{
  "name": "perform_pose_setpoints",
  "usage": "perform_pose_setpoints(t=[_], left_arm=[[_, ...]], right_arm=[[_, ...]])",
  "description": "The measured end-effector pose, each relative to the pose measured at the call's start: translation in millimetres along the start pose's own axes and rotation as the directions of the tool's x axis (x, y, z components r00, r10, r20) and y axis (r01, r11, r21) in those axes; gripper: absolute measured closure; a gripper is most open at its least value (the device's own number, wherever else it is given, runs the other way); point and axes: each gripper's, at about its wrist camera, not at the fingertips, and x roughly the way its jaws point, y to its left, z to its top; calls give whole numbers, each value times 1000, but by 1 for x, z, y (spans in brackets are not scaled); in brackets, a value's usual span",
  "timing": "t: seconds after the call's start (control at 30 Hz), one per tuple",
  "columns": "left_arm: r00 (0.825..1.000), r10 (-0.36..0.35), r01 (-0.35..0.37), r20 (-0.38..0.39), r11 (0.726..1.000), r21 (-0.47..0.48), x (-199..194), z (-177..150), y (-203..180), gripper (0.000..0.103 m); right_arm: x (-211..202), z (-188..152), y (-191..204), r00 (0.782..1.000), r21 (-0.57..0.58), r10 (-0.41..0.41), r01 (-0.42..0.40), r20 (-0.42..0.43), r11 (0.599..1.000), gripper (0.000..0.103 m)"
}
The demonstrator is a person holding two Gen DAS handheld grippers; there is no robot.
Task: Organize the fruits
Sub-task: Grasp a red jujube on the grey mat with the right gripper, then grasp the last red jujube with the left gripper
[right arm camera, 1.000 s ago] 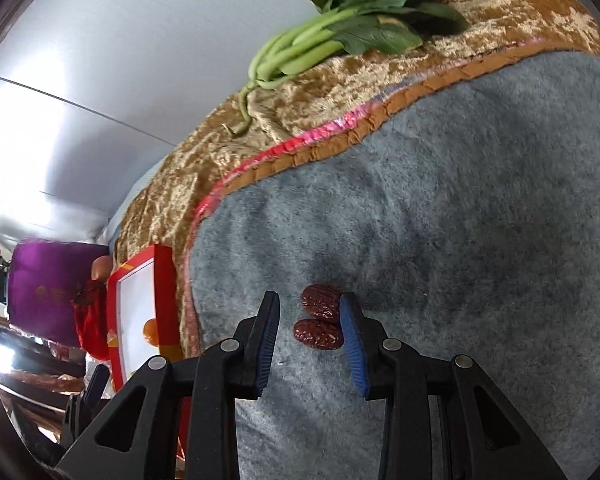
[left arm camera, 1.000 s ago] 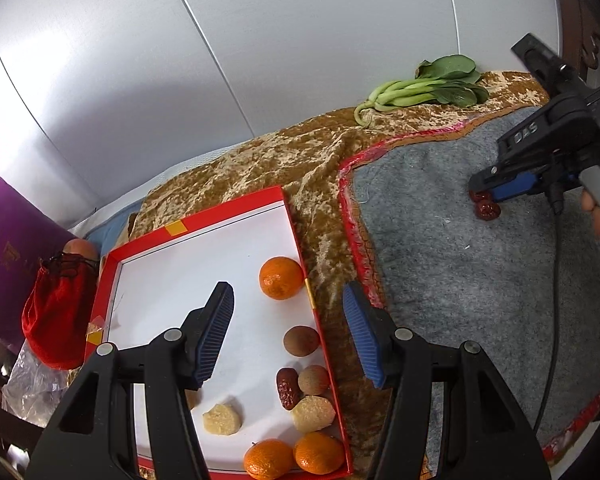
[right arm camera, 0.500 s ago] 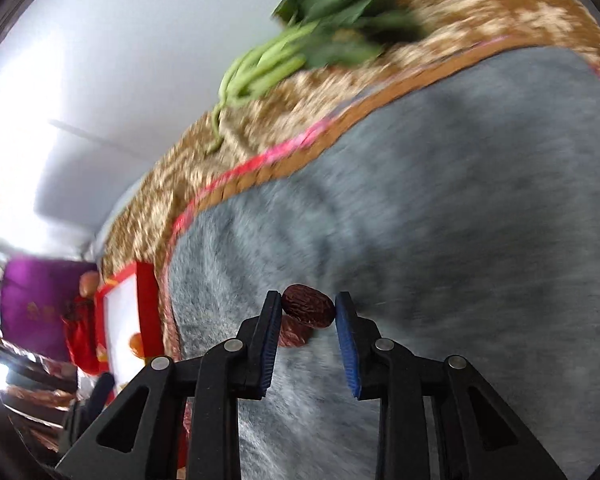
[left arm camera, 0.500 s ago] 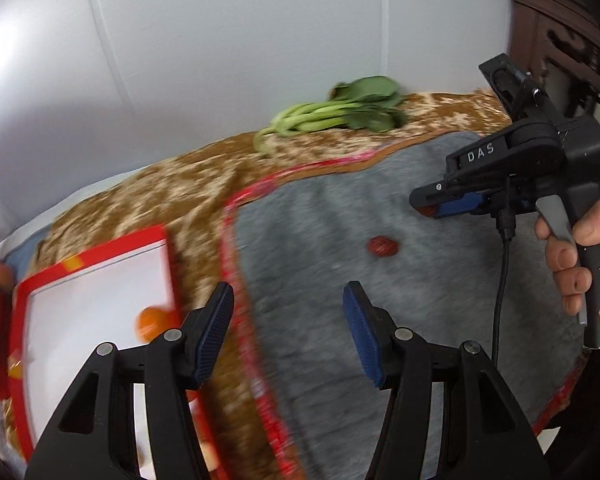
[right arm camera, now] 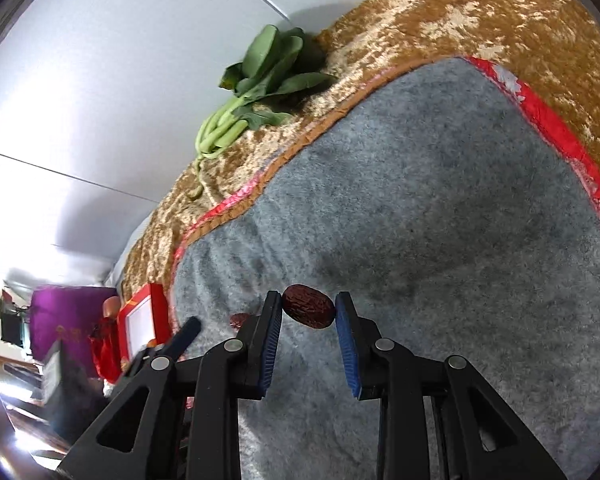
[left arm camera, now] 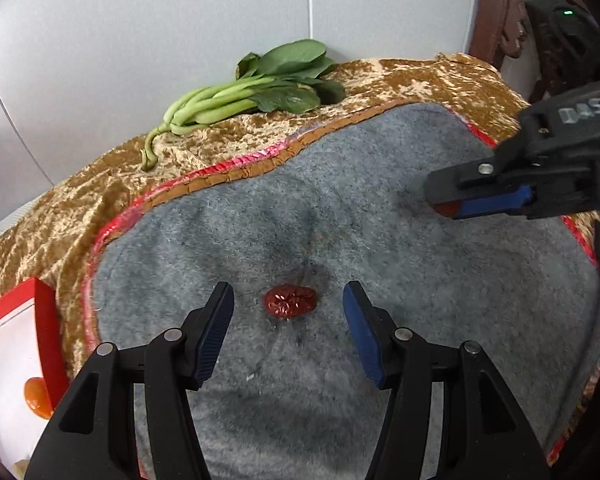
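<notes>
Right gripper (right arm camera: pixel 308 314) jaws clamped on one red date (right arm camera: pixel 309 311); left gripper (left arm camera: pixel 288 312) jaws apart over second date (left arm camera: pixel 291 300); both not yet in tray (left arm camera: pixel 46 316).

date (left arm camera: pixel 290 300): wrinkled dark red | mat (left arm camera: pixel 380 240): grey, red-edged | cloth (left arm camera: pixel 80 208): mottled gold | greens (left arm camera: pixel 252 92): green | tray (left arm camera: pixel 44 320): red-rimmed white

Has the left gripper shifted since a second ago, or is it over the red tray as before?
Yes. The left gripper swung off the red tray, now at the view's left edge, and brackets the red date on the grey mat.
</notes>
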Motion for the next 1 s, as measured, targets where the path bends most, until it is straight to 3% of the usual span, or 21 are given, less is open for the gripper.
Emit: perform_pose_setpoints(t=[0.07, 0.2, 0.33, 0.7, 1.0], left_arm=[[1000, -1, 1, -10, 1000, -17, 6, 0, 2, 48], [999, -18, 16, -32, 999, -40, 14, -2, 7, 65], [999, -31, 29, -33, 997, -66, 18, -3, 12, 75], [999, -40, 39, -16, 993, -108, -3, -7, 20, 75], [994, 110, -109, 2, 986, -128, -57, -32, 42, 75]], right_arm=[[-1, -1, 1, 1000, -6, 6, -6, -1, 1000, 75], [1, -4, 0, 1000, -1, 6, -6, -8, 1000, 75], [5, -5, 4, 1000, -5, 7, -7, -9, 1000, 75], [16, -12, 19, 999, -37, 28, -29, -32, 999, 75], [47, -43, 87, 992, -176, 78, -95, -103, 980, 75]])
